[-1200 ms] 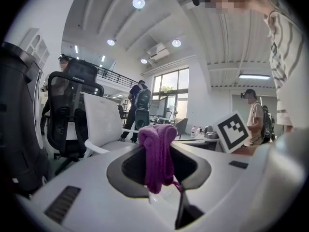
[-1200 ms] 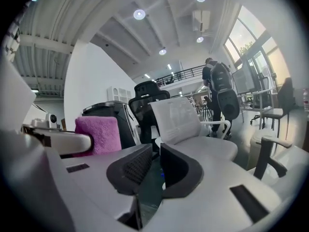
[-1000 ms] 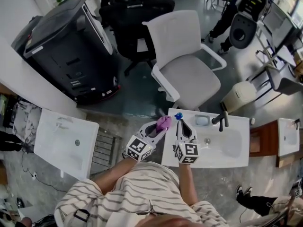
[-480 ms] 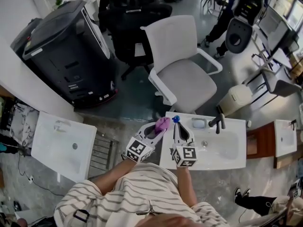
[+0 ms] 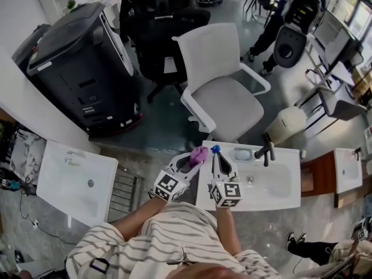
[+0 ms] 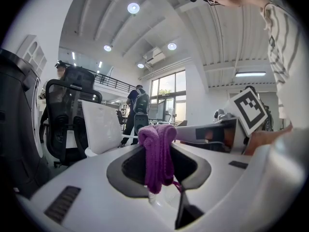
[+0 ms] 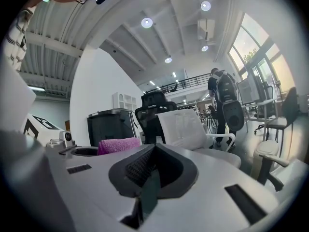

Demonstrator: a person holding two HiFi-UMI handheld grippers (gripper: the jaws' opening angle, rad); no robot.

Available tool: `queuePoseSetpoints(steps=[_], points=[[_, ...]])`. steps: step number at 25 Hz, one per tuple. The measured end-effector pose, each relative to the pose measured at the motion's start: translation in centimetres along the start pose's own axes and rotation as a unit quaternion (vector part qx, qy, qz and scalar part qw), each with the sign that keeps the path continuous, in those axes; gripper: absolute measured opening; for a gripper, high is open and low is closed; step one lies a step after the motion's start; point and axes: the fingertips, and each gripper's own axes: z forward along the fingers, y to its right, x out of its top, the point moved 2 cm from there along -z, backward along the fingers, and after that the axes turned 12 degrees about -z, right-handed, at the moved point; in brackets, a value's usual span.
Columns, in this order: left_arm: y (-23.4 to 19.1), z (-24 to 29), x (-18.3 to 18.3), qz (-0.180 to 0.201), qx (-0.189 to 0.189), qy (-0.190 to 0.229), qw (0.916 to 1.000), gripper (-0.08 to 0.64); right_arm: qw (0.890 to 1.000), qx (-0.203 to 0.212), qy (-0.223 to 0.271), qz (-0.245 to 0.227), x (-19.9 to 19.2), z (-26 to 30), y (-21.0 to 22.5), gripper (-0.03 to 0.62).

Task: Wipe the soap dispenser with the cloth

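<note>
My left gripper (image 5: pixel 196 157) has its jaws closed on the purple cloth (image 6: pixel 157 158). The cloth is bunched into a thick fold that stands above the jaw tips and hangs down between them. In the head view this gripper sits just off the left edge of the white washbasin (image 5: pixel 282 186), angled towards my right gripper (image 5: pixel 215 153), with the cloth close beside that gripper's tip.

The right gripper's jaws are fully together. Its own view shows the pads meeting with nothing between them. It lies over the left end of the washbasin and points away from me, roughly level.

A small blue thing (image 5: pixel 215 149) shows right at its tip in the head view. I cannot tell whether it is part of the soap dispenser, and no view lets me pick out the dispenser with confidence.

Further along the back rim of the washbasin are a small pale rectangular thing (image 5: pixel 242 154) and then a dark faucet (image 5: pixel 267 152). A white office chair (image 5: pixel 224 89) stands just beyond the basin.
</note>
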Motion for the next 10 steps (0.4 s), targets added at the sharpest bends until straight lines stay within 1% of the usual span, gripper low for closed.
queuePoseSetpoints(steps=[4,10], points=[[-0.2,-0.3,0.0,0.002,-0.001,0.004,1.0000,0.117,1.000,-0.003,0.002,0.000,0.0,0.1,-0.2,0.009],[0.4,-1.2,-0.5,-0.009,-0.003,0.000,1.0000,0.117,1.000,-0.009,-0.009,0.007,-0.4,-0.8,-0.9,0.008]])
